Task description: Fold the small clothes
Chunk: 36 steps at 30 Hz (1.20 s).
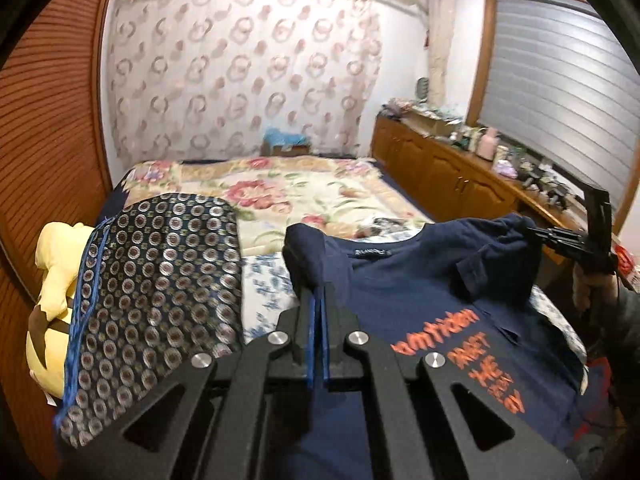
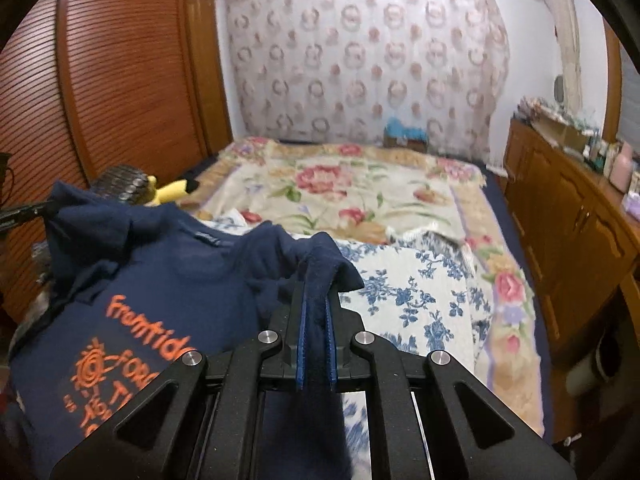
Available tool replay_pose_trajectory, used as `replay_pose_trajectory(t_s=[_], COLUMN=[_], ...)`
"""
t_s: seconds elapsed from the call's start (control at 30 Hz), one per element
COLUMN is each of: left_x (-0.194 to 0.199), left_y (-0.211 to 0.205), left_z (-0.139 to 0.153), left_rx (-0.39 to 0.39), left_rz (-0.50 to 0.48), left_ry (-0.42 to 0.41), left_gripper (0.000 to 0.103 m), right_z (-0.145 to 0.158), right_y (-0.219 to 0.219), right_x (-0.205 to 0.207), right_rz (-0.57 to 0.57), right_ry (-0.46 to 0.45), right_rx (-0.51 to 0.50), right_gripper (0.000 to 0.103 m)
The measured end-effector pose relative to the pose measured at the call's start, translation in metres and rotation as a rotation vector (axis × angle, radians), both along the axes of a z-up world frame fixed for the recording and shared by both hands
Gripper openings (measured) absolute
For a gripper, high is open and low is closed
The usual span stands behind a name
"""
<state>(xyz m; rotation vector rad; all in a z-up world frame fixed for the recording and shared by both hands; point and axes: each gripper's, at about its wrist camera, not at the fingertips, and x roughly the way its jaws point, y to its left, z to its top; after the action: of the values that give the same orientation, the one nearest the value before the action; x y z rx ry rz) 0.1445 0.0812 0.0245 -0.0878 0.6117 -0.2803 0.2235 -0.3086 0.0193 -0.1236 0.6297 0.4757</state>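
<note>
A navy T-shirt point(image 1: 420, 280) with orange lettering hangs in the air between my two grippers, above the bed. My left gripper point(image 1: 316, 292) is shut on one shoulder of the shirt; cloth drapes over its fingertips. My right gripper point(image 2: 316, 280) is shut on the other shoulder, with cloth pinched between its blue pads point(image 2: 300, 332). The shirt point(image 2: 160, 272) spreads to the left in the right wrist view. The right gripper also shows at the right edge of the left wrist view point(image 1: 536, 234), holding the shirt.
The bed has a floral blanket point(image 2: 360, 196) and a blue-flowered sheet point(image 2: 420, 292). A dark patterned pillow point(image 1: 160, 288) and a yellow plush toy point(image 1: 52, 276) lie at the bed's left. A wooden cabinet point(image 2: 568, 232) with clutter runs along the right. A slatted wardrobe point(image 2: 120, 80) stands left.
</note>
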Motion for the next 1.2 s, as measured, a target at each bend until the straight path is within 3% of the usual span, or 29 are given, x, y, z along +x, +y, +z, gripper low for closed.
replay_pose_trajectory(t_s=[0.17,0.37,0.6,0.83,0.97,1.1,1.17,1.2], left_x=[-0.042,-0.095,-0.155,-0.195,-0.198,-0.196,-0.196,-0.194], left_y=[-0.004,0.011,0.031,0.044,0.047,0.049,0.051,0.051], left_z=[-0.001,-0.021,-0.023,-0.026,-0.037,-0.036,-0.03,-0.025], left_rx=[0.0,-0.017,-0.025,-0.008,0.017,0.028,0.021,0.02], left_rz=[-0.017,0.014,0.036,0.071,0.071,0.082,0.079,0.076], left_ry=[-0.03,-0.028,-0.035,-0.007,0.038,0.036,0.021,0.01], left_gripper=[0.0,0.0,0.0,0.0,0.001,0.013,0.026,0.032], right_z=[0.012,0.004,0.001,0.002,-0.013,-0.036,-0.039,-0.037], right_y=[-0.007,-0.02,-0.039,-0.058,-0.066,-0.063,-0.068,-0.07], right_x=[-0.053,-0.113,-0.17,-0.216,-0.227,-0.227,-0.224,-0.222], right_rz=[0.001,-0.007,-0.043,-0.047,-0.037,-0.039,-0.059,-0.067], right_ry=[-0.066,-0.082,-0.095,-0.069,0.002,0.07,0.081,0.079], right_rx=[0.005,-0.002,-0.005,-0.032,-0.055,-0.089,-0.096,-0.096], right_gripper=[0.005,0.005,0.005,0.005,0.005,0.012,0.021,0.031])
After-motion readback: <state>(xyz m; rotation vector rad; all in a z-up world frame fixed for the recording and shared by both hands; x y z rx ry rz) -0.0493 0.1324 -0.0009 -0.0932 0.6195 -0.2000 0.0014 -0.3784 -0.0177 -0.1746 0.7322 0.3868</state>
